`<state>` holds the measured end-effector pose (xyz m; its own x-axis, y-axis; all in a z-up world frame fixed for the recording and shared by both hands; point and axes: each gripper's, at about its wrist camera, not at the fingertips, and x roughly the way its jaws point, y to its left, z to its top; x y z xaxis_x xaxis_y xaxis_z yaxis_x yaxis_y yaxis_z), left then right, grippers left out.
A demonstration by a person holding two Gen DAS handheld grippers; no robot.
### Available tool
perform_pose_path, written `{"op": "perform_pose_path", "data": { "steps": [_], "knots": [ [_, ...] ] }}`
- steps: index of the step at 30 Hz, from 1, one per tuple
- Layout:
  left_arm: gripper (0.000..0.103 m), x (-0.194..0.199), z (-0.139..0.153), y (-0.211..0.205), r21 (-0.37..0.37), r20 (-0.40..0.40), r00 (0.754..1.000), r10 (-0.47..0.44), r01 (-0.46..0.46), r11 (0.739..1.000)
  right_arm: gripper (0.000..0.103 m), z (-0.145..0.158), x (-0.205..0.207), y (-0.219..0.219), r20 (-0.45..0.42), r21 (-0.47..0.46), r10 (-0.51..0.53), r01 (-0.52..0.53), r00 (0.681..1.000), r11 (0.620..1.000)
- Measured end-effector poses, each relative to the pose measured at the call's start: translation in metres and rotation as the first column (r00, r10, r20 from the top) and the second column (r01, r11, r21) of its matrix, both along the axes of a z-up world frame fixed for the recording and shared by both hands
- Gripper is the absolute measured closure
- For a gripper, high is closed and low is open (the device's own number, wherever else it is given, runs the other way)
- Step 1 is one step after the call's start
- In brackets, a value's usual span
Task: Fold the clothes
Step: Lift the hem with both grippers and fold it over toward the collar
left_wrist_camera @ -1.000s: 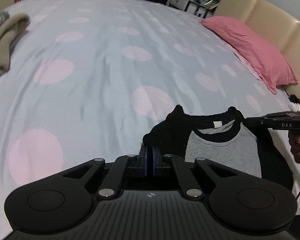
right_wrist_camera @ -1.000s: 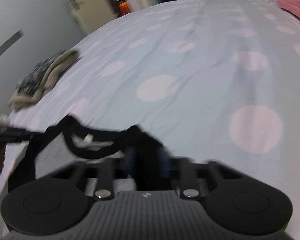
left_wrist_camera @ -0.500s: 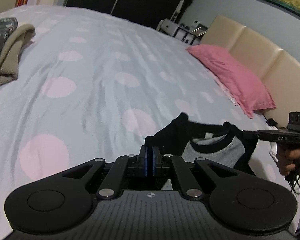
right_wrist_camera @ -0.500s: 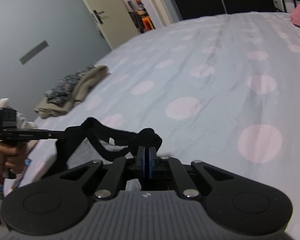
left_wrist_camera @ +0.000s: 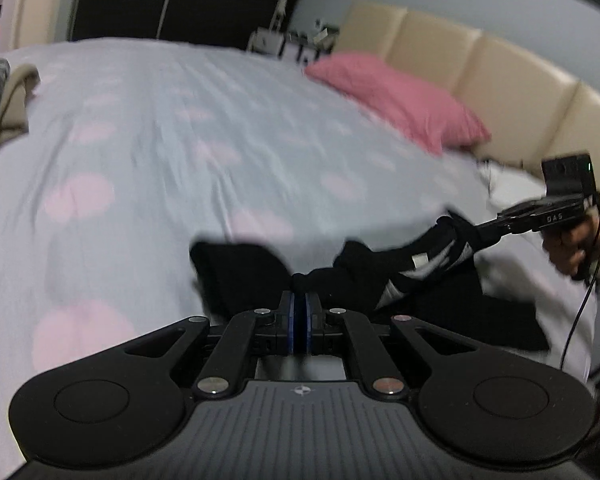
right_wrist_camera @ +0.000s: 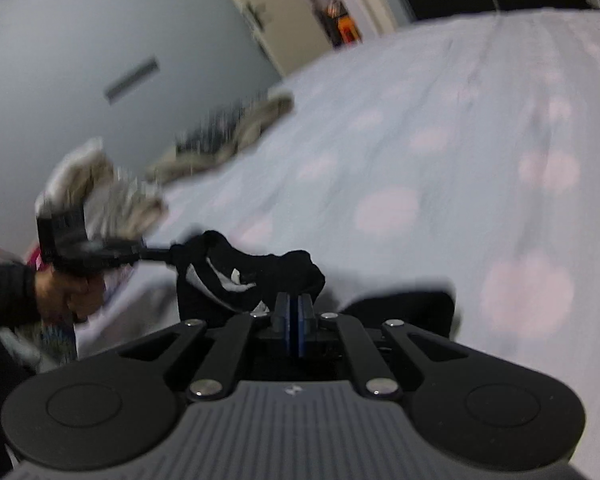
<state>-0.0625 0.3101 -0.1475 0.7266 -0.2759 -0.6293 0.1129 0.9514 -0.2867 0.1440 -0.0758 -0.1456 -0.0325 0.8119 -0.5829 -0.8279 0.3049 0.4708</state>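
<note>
A black shirt (left_wrist_camera: 364, 268) with a grey front and a white neck label hangs bunched between both grippers, above the near edge of the bed. My left gripper (left_wrist_camera: 300, 292) is shut on one black shoulder. In the left wrist view my right gripper (left_wrist_camera: 466, 236) pinches the other shoulder at the right. In the right wrist view the right gripper (right_wrist_camera: 294, 300) has the shirt (right_wrist_camera: 268, 276) at its pads and its jaws are opening slightly. The left gripper (right_wrist_camera: 168, 256) holds the far end there. A black sleeve droops below each grip.
The bed (left_wrist_camera: 180, 140) has a pale blue cover with pink dots. A pink pillow (left_wrist_camera: 396, 100) lies against a beige headboard (left_wrist_camera: 480, 68). A pile of clothes (left_wrist_camera: 8, 104) sits at the far left edge. A person's hand (left_wrist_camera: 572, 248) holds each gripper. A door (right_wrist_camera: 276, 12) stands behind.
Both grippers have pulled back from the bed's middle with the shirt and drawn closer together. The shirt, spread with its grey front showing before, now hangs bunched and mostly black.
</note>
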Motion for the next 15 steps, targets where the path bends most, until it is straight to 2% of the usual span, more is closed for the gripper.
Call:
{"op": "perform_pose_path", "data": {
  "steps": [3, 5, 7, 8, 11, 13, 15],
  "knots": [
    [0.097, -0.004, -0.003, -0.003, 0.034, -0.061, 0.998, -0.008, 0.01, 0.999, 0.091, -0.012, -0.013, 0.003, 0.013, -0.12, 0.055, -0.053, 0.998, 0.991],
    [0.089, -0.009, 0.004, -0.001, 0.058, -0.057, 0.998, -0.016, 0.02, 0.998, 0.087, -0.002, -0.011, -0.001, 0.035, -0.095, 0.034, -0.031, 0.999, 0.995],
    [0.083, -0.016, 0.013, 0.001, 0.109, -0.039, 0.999, -0.022, 0.027, 0.994, 0.074, 0.01, -0.008, -0.005, 0.058, -0.058, 0.007, -0.003, 0.998, 0.998],
    [0.078, -0.019, 0.018, 0.002, 0.133, -0.028, 0.999, -0.02, 0.023, 0.991, 0.063, 0.016, -0.007, -0.007, 0.069, -0.039, -0.007, 0.01, 0.998, 0.999],
    [0.071, -0.022, 0.029, 0.005, 0.167, 0.018, 1.0, -0.005, 0.002, 0.986, 0.061, 0.033, -0.003, -0.005, 0.106, 0.017, -0.038, 0.037, 0.994, 0.999],
    [0.064, -0.014, 0.034, 0.001, 0.157, 0.051, 0.999, -0.019, 0.011, 0.988, 0.06, 0.038, -0.003, 0.004, 0.11, 0.039, -0.045, 0.04, 0.993, 0.998],
    [0.063, -0.006, 0.037, -0.005, 0.148, 0.077, 0.996, -0.039, 0.028, 0.989, 0.06, 0.038, -0.005, 0.018, 0.095, 0.046, -0.037, 0.033, 0.995, 0.998]
  ]
}}
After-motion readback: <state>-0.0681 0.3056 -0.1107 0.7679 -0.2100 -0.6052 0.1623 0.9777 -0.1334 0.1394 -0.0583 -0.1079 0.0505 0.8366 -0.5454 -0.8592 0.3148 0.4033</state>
